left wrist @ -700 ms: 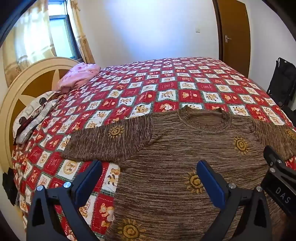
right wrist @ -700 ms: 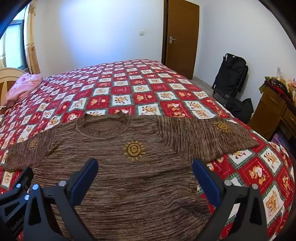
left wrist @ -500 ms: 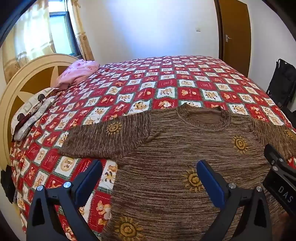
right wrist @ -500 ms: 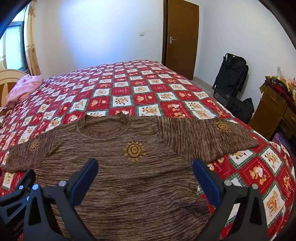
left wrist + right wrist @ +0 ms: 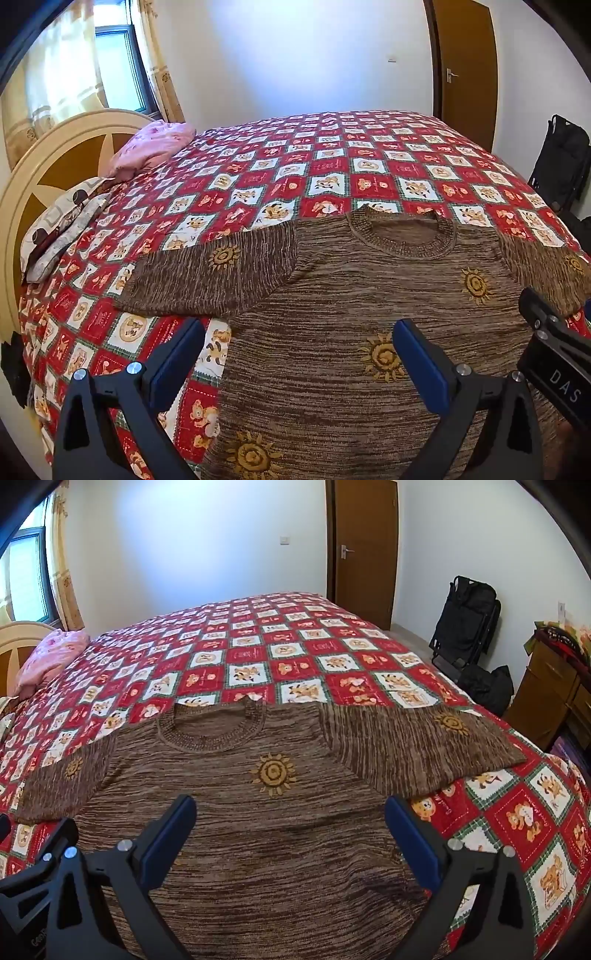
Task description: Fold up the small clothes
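Observation:
A brown knit sweater (image 5: 369, 302) with gold sun motifs lies flat on the bed, front up, collar away from me and both sleeves spread out; it also shows in the right wrist view (image 5: 258, 812). My left gripper (image 5: 299, 354) is open and empty, hovering above the sweater's left lower body and its edge. My right gripper (image 5: 290, 830) is open and empty above the sweater's right lower body. The right gripper's body shows at the right edge of the left wrist view (image 5: 554, 354).
The bed has a red and white checked cartoon quilt (image 5: 295, 653). A pink cloth (image 5: 151, 147), a patterned pillow (image 5: 62, 229) and a round headboard (image 5: 55, 155) are at the left. A black folded chair (image 5: 465, 627), bags and a wooden cabinet (image 5: 550, 694) stand right.
Both grippers have drawn back and risen slightly, so the sweater sits a little lower and farther in view. Both stay open. The sweater has not moved.

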`<action>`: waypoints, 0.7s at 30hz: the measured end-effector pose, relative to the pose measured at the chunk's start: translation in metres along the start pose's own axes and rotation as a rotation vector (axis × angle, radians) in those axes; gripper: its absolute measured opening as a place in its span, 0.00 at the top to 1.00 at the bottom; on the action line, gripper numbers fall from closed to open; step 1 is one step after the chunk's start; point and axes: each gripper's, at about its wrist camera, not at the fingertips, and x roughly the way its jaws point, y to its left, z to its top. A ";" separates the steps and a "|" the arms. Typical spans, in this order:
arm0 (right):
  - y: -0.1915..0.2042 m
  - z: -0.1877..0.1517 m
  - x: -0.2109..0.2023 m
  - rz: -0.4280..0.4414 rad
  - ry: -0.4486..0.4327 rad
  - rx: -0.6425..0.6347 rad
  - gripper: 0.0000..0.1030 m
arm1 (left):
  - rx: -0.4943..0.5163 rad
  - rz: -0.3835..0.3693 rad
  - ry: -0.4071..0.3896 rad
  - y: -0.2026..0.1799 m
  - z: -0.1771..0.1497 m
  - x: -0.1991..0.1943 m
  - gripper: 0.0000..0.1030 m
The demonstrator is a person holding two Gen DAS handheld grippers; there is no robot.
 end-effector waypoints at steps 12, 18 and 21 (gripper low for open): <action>0.002 -0.001 0.001 0.005 0.013 -0.005 0.00 | 0.001 -0.009 0.004 0.004 0.000 0.001 0.01; -0.002 0.000 0.002 -0.003 0.008 0.004 0.00 | 0.009 -0.012 0.000 0.001 0.001 0.001 0.01; -0.006 0.000 0.001 -0.002 0.007 0.013 0.00 | 0.018 0.003 0.003 -0.003 0.005 0.003 0.01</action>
